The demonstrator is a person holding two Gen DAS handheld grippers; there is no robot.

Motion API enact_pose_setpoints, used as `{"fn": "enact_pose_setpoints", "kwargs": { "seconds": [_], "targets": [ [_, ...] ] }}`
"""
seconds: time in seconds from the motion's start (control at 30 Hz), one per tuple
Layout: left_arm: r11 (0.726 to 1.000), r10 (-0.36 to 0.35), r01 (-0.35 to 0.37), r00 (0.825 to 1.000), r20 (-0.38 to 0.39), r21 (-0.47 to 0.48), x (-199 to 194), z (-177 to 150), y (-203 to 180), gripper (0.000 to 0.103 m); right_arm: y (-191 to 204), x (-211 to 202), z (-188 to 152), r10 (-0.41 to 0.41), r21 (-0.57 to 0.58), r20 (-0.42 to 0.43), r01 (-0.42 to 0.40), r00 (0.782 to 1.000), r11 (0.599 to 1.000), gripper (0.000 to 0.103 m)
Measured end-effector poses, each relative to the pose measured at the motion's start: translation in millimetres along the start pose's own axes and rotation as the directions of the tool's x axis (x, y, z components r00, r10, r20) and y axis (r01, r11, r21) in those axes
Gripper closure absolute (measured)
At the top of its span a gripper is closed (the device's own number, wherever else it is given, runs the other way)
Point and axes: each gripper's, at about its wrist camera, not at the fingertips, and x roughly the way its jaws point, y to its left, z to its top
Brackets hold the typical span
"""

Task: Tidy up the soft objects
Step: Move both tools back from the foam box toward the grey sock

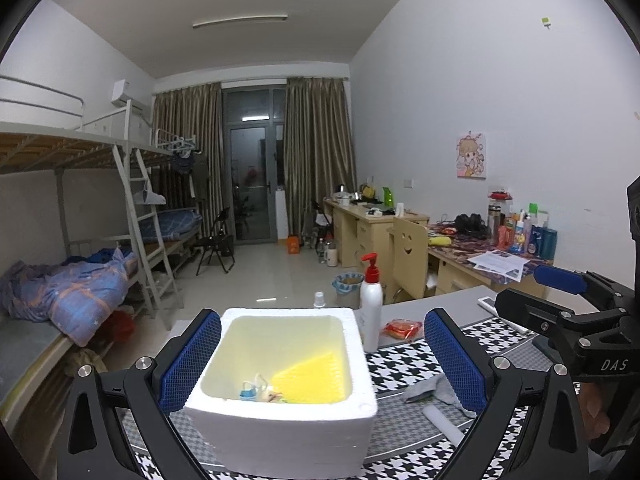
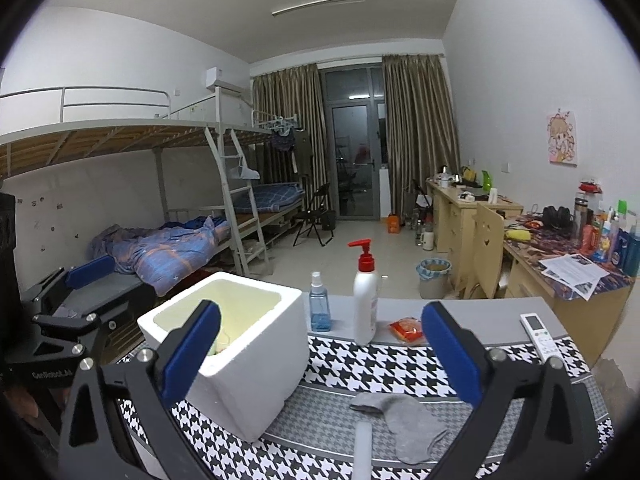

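Note:
A white foam box (image 1: 280, 420) stands on the houndstooth mat (image 1: 400, 364). Inside lie a yellow sponge (image 1: 312, 376) and some small trinkets (image 1: 260, 392). My left gripper (image 1: 322, 316) is open, its blue pads straddling the box with nothing gripped. In the right wrist view the box (image 2: 248, 376) sits at the left, and a grey sock (image 2: 408, 420) lies flat on the mat below my open right gripper (image 2: 320, 308). A white tube (image 2: 362, 448) lies beside the sock. The sock (image 1: 436, 392) also shows just right of the box.
A pump bottle (image 2: 365, 304), a blue spray bottle (image 2: 320, 312), a red packet (image 2: 406, 330) and a remote (image 2: 540, 336) stand along the table's far edge. Beyond are bunk beds, a chair and cluttered desks.

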Motion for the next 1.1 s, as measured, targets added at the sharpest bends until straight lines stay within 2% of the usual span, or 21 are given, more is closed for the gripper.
{"fn": "enact_pose_setpoints", "kwargs": {
  "seconds": [0.87,1.1],
  "targets": [
    [0.995,-0.089,0.089,0.996,0.009,0.038,8,-1,-34,0.001,-32,-22,-6,-0.093,0.013,0.013,0.093,0.996,0.996,0.001],
    [0.996,-0.082,0.082,0.997,0.013,0.041,11,-1,-37,0.001,-37,-21,-7,-0.103,0.017,0.001,0.103,0.995,0.995,0.001]
  ]
}}
